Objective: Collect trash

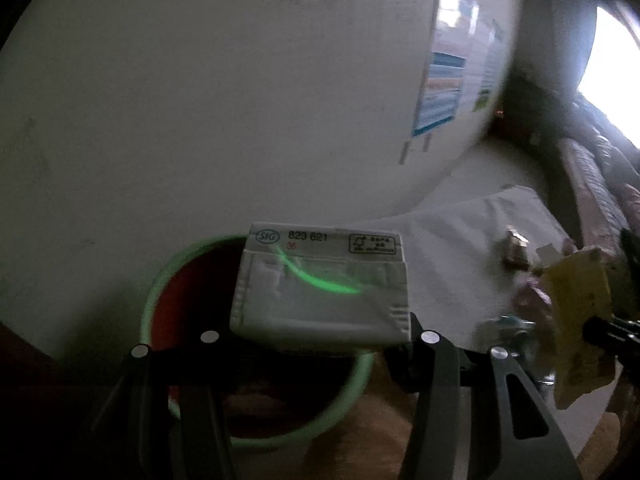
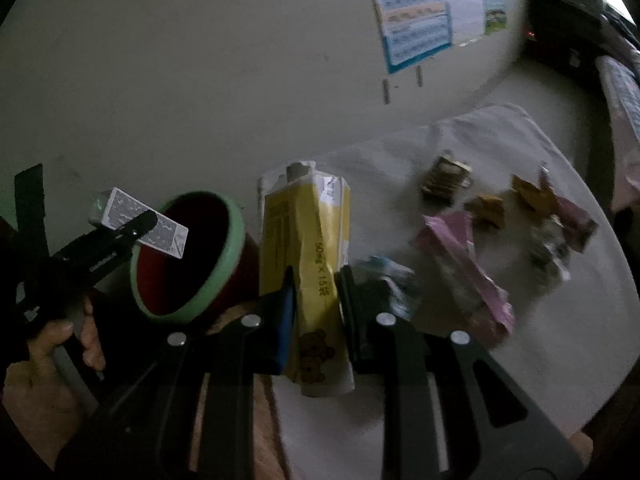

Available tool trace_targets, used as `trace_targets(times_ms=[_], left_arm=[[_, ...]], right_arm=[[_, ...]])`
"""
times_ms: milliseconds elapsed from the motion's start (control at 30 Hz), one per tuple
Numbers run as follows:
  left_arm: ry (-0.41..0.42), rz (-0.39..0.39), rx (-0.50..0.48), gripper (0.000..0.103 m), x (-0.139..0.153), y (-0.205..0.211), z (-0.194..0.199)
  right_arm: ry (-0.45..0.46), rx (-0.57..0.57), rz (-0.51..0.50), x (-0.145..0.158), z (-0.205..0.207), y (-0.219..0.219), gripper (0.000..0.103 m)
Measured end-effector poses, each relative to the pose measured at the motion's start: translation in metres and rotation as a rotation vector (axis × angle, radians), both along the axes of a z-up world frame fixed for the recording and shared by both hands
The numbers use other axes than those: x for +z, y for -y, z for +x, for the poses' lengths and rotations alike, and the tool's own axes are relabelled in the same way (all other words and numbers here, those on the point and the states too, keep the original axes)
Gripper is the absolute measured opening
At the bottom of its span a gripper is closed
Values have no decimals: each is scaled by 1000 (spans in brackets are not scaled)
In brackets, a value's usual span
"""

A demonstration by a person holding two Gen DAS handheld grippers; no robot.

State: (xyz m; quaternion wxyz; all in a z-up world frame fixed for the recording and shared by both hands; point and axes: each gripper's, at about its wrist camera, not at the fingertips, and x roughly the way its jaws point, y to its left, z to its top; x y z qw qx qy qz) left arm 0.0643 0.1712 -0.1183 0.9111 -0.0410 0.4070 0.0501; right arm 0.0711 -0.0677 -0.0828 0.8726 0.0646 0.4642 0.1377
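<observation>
A large white cardboard box (image 2: 200, 60) with a blue printed label fills the background of both views, standing behind a pale cloth-covered surface (image 2: 540, 300). At the surface's near edge sits a red bin with a green rim (image 2: 236, 232), its mouth tilted toward the cameras.

The left gripper (image 1: 320, 336) holds a white drink carton (image 1: 320, 292) between its 2 fingers, bottom panel facing the camera, directly over the bin's mouth; in the right wrist view the same carton (image 2: 144, 222) hangs at the bin's left rim, with a hand (image 2: 52, 352) on the gripper's handle below.

The right gripper (image 2: 318, 312) is closed narrow on a crumpled yellow packet (image 2: 308, 240) with a bear printed near its lower end, held upright just right of the bin.

Farther right on the cloth lie loose scraps: a pink wrapper (image 2: 468, 276), several small brown wrappers (image 2: 486, 206), and a blurred bluish scrap (image 2: 390, 280) just beside the right finger.
</observation>
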Motion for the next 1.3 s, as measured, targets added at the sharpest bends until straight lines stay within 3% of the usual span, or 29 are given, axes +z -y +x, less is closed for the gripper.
trace_targets(times_ms=[233, 500, 867, 1033, 1067, 1100, 1133, 1300], left_arm=[[-34, 11, 104, 49, -13, -41, -4], [-79, 10, 160, 49, -29, -68, -9], [-126, 5, 198, 50, -46, -84, -7], [-150, 16, 208, 50, -53, -83, -3], [-156, 19, 212, 57, -53, -83, 0], [-161, 23, 219, 63, -54, -83, 1], [-158, 23, 223, 67, -54, -83, 1], [-150, 29, 222, 67, -51, -82, -2]], right_arm=[[-29, 110, 52, -9, 34, -57, 22], [-51, 247, 28, -21, 64, -134, 22], [-120, 302, 6, -46, 83, -175, 23], [-107, 318, 23, -43, 86, -183, 39], [-103, 321, 27, -44, 87, -183, 50], [-97, 323, 33, -42, 87, -184, 55], [-93, 325, 36, -41, 88, -183, 55], [-75, 312, 43, -37, 82, -172, 55]])
